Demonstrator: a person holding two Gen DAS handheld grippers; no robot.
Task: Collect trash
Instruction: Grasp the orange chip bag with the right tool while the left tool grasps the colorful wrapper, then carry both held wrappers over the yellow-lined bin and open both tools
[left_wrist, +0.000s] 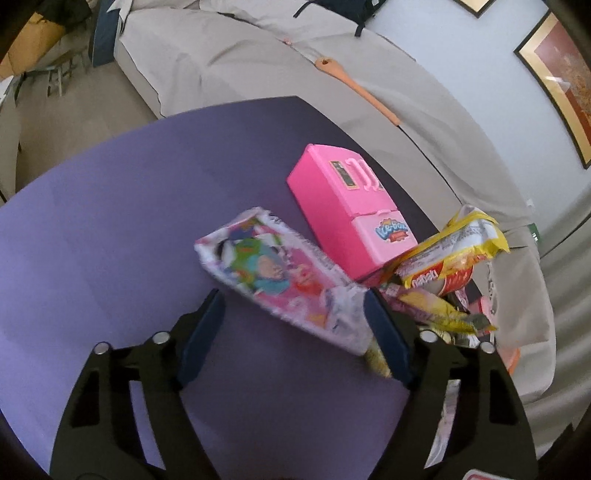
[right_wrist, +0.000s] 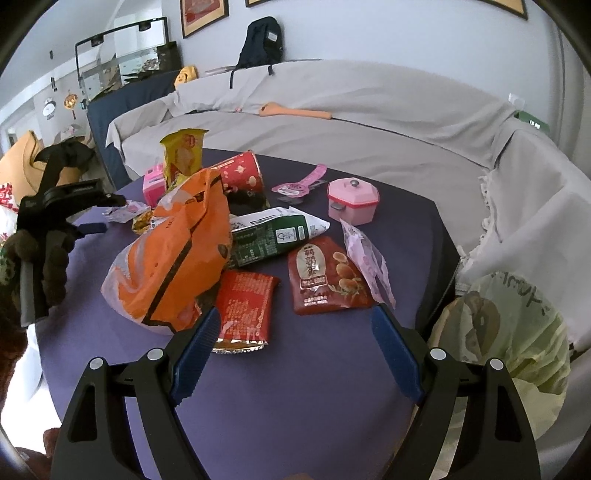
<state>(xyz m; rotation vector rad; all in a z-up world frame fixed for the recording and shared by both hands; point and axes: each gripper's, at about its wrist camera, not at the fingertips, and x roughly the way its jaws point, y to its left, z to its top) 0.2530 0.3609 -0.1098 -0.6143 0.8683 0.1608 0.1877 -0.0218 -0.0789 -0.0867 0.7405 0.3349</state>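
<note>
In the left wrist view a crumpled pink-and-white cartoon wrapper (left_wrist: 280, 280) lies on the purple table (left_wrist: 110, 240). My left gripper (left_wrist: 295, 328) is open around its near end. The right pad (left_wrist: 386, 343) touches the wrapper's corner and the left pad (left_wrist: 203, 332) stands clear of it. In the right wrist view my right gripper (right_wrist: 297, 321) is open low over bare table, just in front of a red foil wrapper (right_wrist: 245, 306) and a dark red snack pouch (right_wrist: 325, 277). The left gripper (right_wrist: 88, 221) shows at the far left by the same wrapper (right_wrist: 125, 212).
An orange bag (right_wrist: 173, 258), green carton (right_wrist: 273, 236), red paper cup (right_wrist: 243, 173), yellow packets (left_wrist: 450, 254) and clear film (right_wrist: 365, 254) litter the table. Pink toy fridge (left_wrist: 347, 214) and pink toy pot (right_wrist: 352, 201) stand among them. A pale plastic bag (right_wrist: 509, 332) hangs off the right edge. A covered sofa (right_wrist: 332, 122) rings the table.
</note>
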